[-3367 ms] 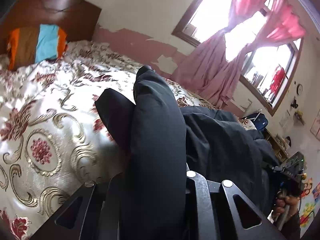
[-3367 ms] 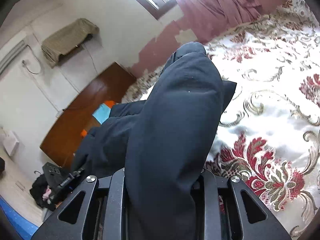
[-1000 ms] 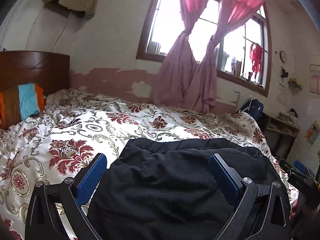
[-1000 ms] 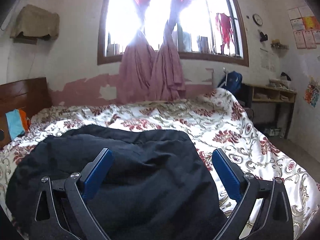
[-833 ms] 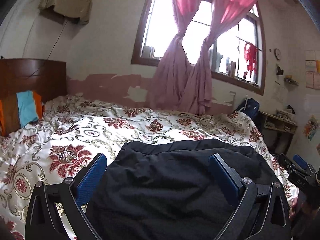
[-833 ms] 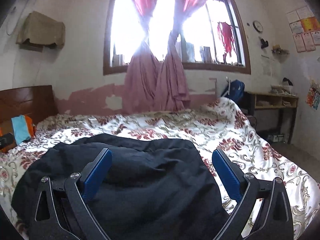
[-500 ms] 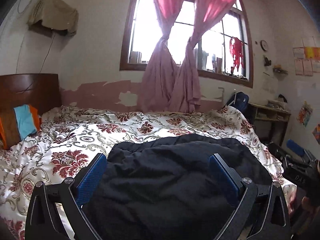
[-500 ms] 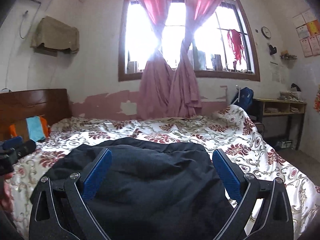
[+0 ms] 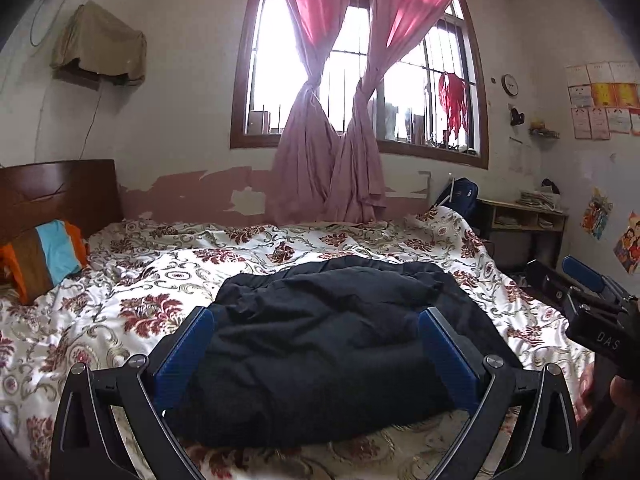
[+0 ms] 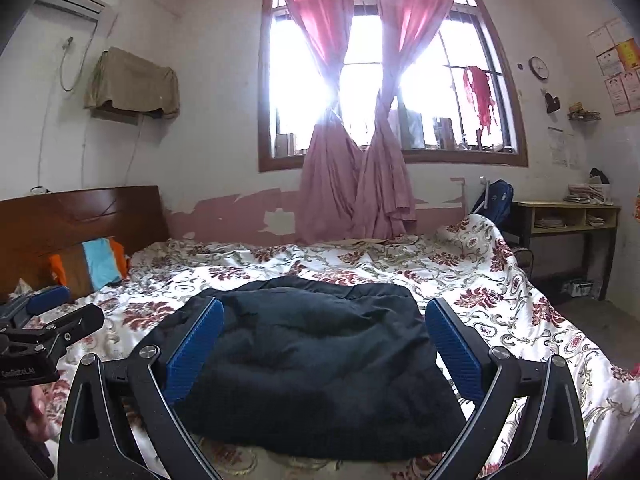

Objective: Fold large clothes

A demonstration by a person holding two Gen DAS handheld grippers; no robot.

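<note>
Floral bed (image 9: 168, 276) bears folded dark garment (image 9: 320, 344), claws spread.

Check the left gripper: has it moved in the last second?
Yes. The left gripper has pulled back from the dark garment; the window now shows in full.

Floral bedspread (image 9: 168, 280), striped pillow (image 9: 44, 256) by wooden headboard (image 9: 56, 192), pink curtains (image 9: 332, 160) at window, desk (image 10: 564, 216) right.

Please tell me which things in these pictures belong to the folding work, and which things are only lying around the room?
Belong to the job:
- dark garment, lying on the bed
- left gripper, open
- right gripper, open
- floral bedspread, the work surface

Just lying about:
- striped pillow
- blue backpack
- wooden desk
- pink curtains
</note>
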